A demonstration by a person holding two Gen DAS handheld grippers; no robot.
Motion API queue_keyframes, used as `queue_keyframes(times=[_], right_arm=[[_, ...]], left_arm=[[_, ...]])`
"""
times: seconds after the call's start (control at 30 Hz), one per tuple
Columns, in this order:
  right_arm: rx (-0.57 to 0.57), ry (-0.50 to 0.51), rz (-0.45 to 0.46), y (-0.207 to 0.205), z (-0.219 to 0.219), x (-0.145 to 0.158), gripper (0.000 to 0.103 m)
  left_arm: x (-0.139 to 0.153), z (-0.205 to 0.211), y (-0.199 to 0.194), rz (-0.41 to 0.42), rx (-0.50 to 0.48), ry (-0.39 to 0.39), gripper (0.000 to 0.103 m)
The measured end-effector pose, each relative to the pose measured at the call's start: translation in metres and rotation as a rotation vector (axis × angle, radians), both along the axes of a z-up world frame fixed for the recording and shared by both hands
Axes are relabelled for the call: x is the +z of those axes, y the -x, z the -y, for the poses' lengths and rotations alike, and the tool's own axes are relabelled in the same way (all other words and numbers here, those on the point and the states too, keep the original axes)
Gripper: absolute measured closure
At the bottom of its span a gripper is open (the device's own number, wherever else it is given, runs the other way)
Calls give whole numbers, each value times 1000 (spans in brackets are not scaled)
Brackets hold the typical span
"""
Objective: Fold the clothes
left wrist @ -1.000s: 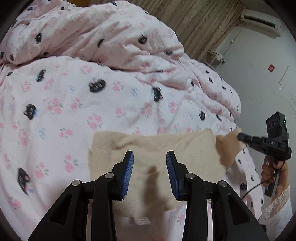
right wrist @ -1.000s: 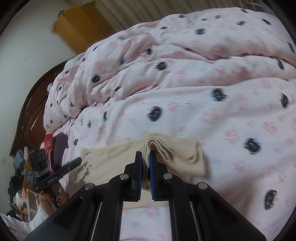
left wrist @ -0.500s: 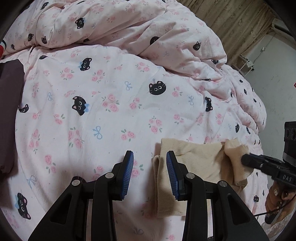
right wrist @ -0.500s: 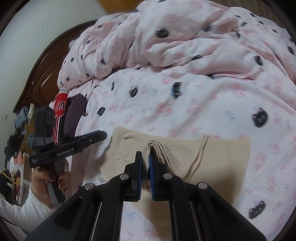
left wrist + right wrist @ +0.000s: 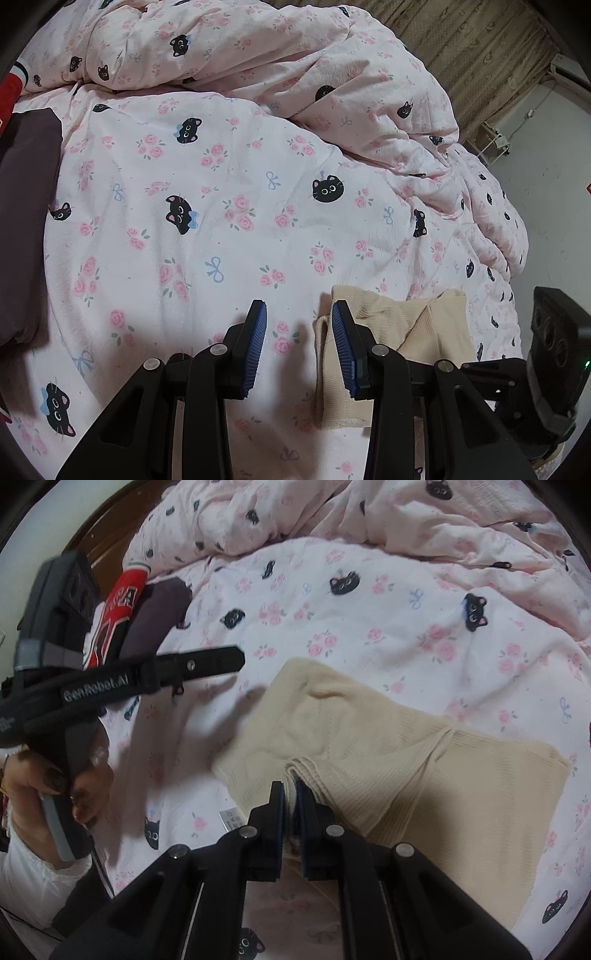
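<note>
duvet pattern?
Pink duvet with black cat faces, pink roses, blue bows; clearest in left wrist view.

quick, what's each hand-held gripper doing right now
left hand-held gripper: open, nothing between its pads.
right hand-held gripper: shut on a bunched edge of the beige knit garment.

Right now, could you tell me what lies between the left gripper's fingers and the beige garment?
Nothing: in the left wrist view, the left gripper hangs open over bare floral bedding, the beige garment beside one of its fingers.
</note>
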State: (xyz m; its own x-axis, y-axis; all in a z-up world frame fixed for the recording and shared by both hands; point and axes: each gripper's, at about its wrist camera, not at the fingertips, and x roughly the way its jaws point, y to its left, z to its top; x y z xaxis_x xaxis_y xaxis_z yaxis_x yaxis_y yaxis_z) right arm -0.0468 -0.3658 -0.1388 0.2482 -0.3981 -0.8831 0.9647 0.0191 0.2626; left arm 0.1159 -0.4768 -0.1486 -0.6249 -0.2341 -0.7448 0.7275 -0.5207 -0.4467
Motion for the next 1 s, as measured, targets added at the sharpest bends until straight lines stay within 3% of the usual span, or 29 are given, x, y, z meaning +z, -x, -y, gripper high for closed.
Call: queue_keyframes(times=[0.1,0.2,0.33,0.47,0.6,0.67,0.83,0.93,1.0], right_arm=[[18,-17,-44,-9,0,-3,90],[51,-15,-63,-15,-5,9,79],[77,33,-50,-7,-24,39,51],[-11,61,13,33,-37,57,51],[-197,13,140,85,-34,42,52],[-254,-24,204,98,-26,26,57],[-299,-67,316,105,-13,3,65],[-291,-75,315,98,-8,-2,70],[-274,-92,294,90,-3,-6,80]], left_arm=[[0,-1,1,2,-7,-2,71],[1,-5,1,10,-24,5,71],[10,-18,3,25,-74,59,71],[19,-43,12,50,-192,125,71],[12,-66,31,86,-315,141,71],[6,-74,39,110,-347,132,71],[-9,-78,48,159,-361,107,71],[-9,-77,47,158,-363,104,71],[-10,-77,46,158,-365,98,71]])
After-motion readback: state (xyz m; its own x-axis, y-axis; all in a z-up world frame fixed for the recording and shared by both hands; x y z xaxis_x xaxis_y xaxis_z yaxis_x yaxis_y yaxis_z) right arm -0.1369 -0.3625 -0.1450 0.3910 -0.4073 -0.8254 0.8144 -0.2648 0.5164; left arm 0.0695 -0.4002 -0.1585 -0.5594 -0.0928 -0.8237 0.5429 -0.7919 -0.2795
